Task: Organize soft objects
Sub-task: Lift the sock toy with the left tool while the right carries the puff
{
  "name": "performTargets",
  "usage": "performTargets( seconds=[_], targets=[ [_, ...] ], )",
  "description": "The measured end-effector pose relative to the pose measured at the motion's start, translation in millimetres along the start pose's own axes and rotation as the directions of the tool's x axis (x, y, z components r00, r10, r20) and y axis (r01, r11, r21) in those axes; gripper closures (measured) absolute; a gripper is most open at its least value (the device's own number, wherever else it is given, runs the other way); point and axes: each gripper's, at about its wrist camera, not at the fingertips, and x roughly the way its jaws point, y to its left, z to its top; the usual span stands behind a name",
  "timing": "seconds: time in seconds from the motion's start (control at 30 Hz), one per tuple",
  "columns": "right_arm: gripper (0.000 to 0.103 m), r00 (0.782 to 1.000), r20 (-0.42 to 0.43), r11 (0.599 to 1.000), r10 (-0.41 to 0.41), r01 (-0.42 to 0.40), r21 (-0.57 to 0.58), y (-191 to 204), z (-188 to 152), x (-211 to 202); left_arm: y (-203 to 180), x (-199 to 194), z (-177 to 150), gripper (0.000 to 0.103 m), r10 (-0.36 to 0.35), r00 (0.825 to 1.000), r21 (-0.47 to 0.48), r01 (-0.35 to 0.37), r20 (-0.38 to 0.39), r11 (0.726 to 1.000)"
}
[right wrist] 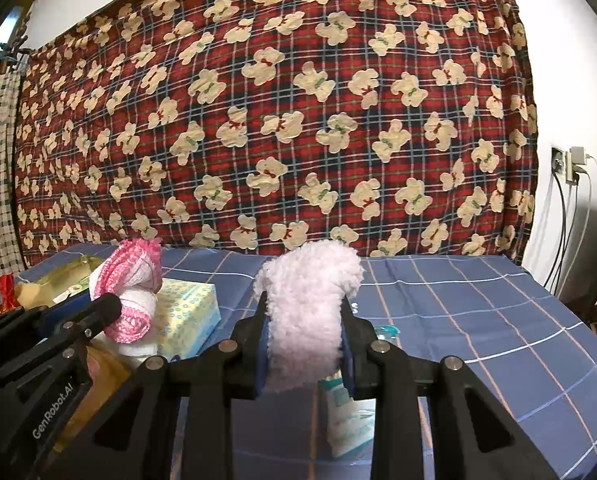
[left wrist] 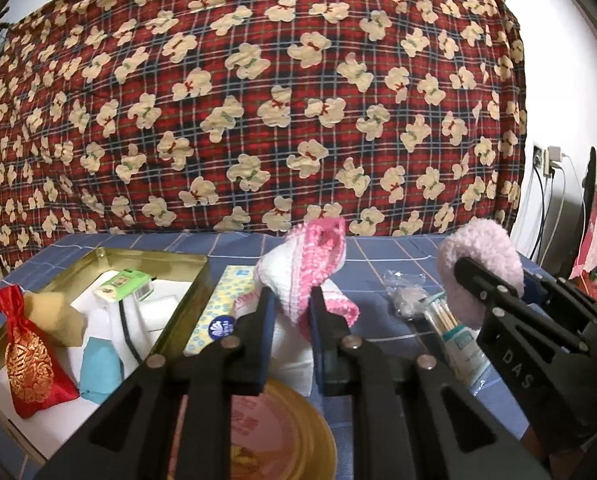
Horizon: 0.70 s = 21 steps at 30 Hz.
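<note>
My left gripper [left wrist: 289, 296] is shut on a pink-and-white crocheted cloth [left wrist: 302, 264], which sticks up between its fingers and hangs above the blue checked tabletop [left wrist: 378, 252]. That cloth [right wrist: 132, 284] also shows at the left of the right wrist view, in the left gripper [right wrist: 110, 306]. My right gripper [right wrist: 303, 312] is shut on a fluffy pale-pink cloth [right wrist: 306, 300] that bulges above the fingers. The same fluffy cloth [left wrist: 478, 256] appears at the right of the left wrist view, held aloft. A gold tin box [left wrist: 166, 256] lies at left with a red brocade pouch [left wrist: 28, 356] inside.
A patterned tissue pack [left wrist: 214, 312] lies beside the tin; the tin also holds a yellow sponge [left wrist: 54, 312], a blue cloth [left wrist: 100, 372] and small packets. A cotton-swab tube [left wrist: 450, 324] and clear wrapper [left wrist: 404, 292] lie right of centre. A round gold lid [left wrist: 298, 432] sits below. A teddy-print blanket [left wrist: 258, 100] hangs behind.
</note>
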Motion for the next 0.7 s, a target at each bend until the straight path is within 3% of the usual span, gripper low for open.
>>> performTargets(
  seconds=[0.7],
  targets=[
    [0.072, 0.999, 0.0, 0.999, 0.04, -0.04, -0.023, 24.2, 1.3, 6.4, 24.6, -13.5, 1.8, 0.093, -0.062, 0.998, -0.067, 0.064, 0.025, 0.996]
  ],
)
